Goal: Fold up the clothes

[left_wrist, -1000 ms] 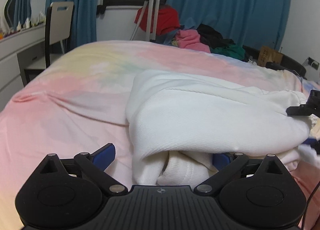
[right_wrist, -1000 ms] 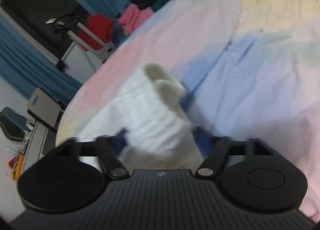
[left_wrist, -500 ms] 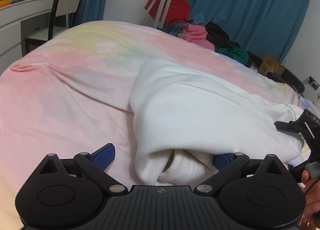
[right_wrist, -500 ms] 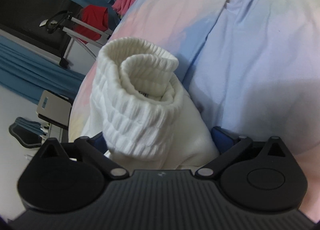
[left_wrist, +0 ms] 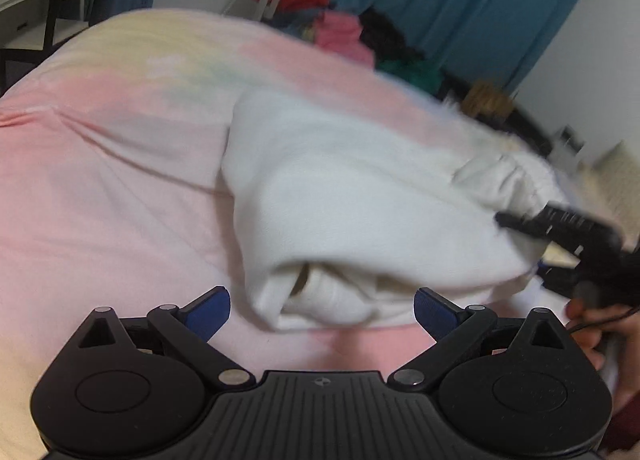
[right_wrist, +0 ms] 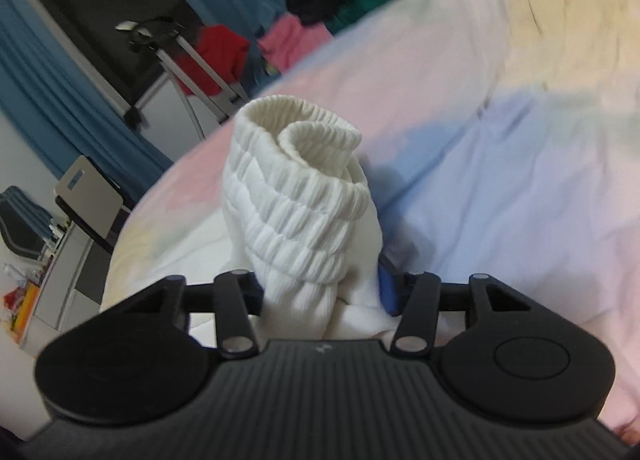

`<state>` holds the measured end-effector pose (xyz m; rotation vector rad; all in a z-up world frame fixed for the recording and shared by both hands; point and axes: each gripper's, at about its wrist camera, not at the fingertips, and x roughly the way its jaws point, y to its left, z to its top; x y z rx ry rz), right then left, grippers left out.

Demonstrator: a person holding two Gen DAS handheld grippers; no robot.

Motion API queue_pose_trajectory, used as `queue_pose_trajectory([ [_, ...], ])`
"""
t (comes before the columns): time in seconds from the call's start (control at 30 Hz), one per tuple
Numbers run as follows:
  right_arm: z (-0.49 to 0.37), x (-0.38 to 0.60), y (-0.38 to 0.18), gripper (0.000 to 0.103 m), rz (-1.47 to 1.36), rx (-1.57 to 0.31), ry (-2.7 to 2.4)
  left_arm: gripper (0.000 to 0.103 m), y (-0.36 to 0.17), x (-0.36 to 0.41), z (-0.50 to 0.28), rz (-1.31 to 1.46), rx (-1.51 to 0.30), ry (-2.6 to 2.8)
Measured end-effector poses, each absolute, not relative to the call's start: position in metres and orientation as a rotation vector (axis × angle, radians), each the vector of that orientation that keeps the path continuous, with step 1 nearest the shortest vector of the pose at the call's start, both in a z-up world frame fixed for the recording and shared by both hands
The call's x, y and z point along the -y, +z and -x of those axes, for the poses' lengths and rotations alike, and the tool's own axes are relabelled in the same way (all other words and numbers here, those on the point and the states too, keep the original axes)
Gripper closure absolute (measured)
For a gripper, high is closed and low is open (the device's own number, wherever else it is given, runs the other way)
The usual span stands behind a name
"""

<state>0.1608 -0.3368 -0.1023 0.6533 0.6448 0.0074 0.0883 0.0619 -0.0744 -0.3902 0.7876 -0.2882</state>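
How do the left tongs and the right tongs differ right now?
The left tongs stand wide open with nothing pressed between the blue pads; the white garment lies just ahead of them. The right tongs are closing on the garment's ribbed, rolled-up end, which sticks up between the pads. The left set faces the garment's folded edge, the right its bunched end. Both have black bodies and point down at the pastel bedspread.

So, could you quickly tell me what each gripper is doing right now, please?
Left gripper: open, holding nothing; the white garment lies just ahead.
Right gripper: jaws closing on the garment's ribbed cuff.
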Motion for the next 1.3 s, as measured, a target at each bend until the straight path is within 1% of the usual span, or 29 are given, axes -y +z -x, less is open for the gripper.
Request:
queue_pose_trajectory([
  [0.1, -0.16, 0.339, -0.099, 0.052, -0.651, -0.627, 0.016, 0.0, -0.075, -0.084, -0.096, 0.58, -0.734, -0.281],
  [0.2, -0.161, 0.34, -0.102, 0.052, -0.66, -0.633, 0.013, 0.0, -0.095, -0.094, -0.116, 0.726, -0.775, -0.275],
  [0.47, -0.16, 0.339, -0.108, 0.052, -0.683, -0.65, 0.001, 0.002, -0.13, -0.09, -0.149, 0.808, -0.85, -0.292],
  [0.5, -0.16, 0.339, -0.109, 0.052, -0.684, -0.651, -0.001, 0.005, -0.133, -0.091, -0.151, 0.821, -0.846, -0.3],
  [0.63, -0.158, 0.339, -0.11, 0.052, -0.69, -0.652, -0.008, 0.014, -0.139, -0.096, -0.155, 0.834, -0.829, -0.321],
  [0.73, -0.157, 0.336, -0.105, 0.052, -0.683, -0.641, -0.004, 0.027, -0.134, -0.097, -0.153, 0.832, -0.803, -0.313],
  [0.8, -0.155, 0.336, -0.1, 0.054, -0.691, -0.623, 0.01, 0.039, -0.128, -0.098, -0.15, 0.816, -0.772, -0.316],
  [0.9, -0.153, 0.336, -0.086, 0.057, -0.699, -0.593, 0.041, 0.049, -0.115, -0.096, -0.148, 0.816, -0.721, -0.343],
  [1.0, -0.153, 0.338, -0.065, 0.059, -0.697, -0.564, 0.072, 0.053, -0.1, -0.093, -0.148, 0.854, -0.685, -0.374],
  [1.13, -0.152, 0.354, -0.035, 0.06, -0.703, -0.511, 0.101, 0.055, -0.064, -0.072, -0.159, 0.842, -0.636, -0.427],
  [1.2, -0.156, 0.371, -0.02, 0.06, -0.728, -0.489, 0.105, 0.057, -0.042, -0.054, -0.176, 0.827, -0.619, -0.451],
  [1.3, -0.171, 0.412, 0.004, 0.06, -0.788, -0.455, 0.095, 0.057, -0.007, -0.006, -0.219, 0.785, -0.603, -0.485],
])
